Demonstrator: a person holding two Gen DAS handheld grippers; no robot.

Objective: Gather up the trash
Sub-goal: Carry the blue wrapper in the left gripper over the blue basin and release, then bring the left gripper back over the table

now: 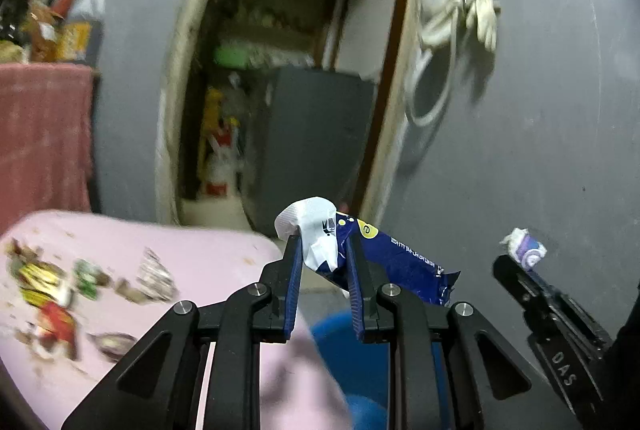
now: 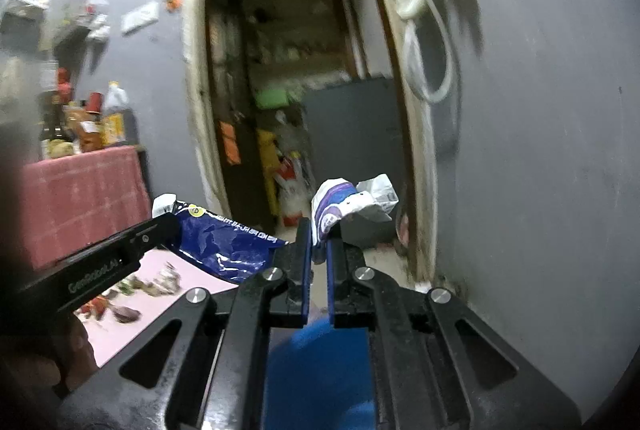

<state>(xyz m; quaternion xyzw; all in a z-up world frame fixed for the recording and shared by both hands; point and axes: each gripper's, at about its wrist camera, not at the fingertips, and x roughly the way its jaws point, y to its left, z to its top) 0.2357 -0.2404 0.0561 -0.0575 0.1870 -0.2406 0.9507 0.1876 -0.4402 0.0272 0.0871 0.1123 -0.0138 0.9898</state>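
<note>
— Black linkage arms fill the bottom of both views. What does the left gripper (image 1: 322, 250) hold?

— Its blue pads are clamped on a crumpled blue wrapper (image 1: 396, 262) with a white torn end; most of it sticks out to the gripper's right.

— And the right gripper (image 2: 319, 238)?

— Pinched nearly shut on a small white-and-purple wrapper (image 2: 336, 206), which pokes up past the fingertips.

— Any container?

— A blue bin (image 2: 316, 358) sits directly below both grippers; its contents are hidden and blurred.

— Room around?

— To the left, a pink surface (image 1: 192, 254) strewn with scraps; its edge ends just beside the bin. Ahead, an open doorway (image 1: 280, 70); right, bare grey wall (image 1: 540, 150).
</note>
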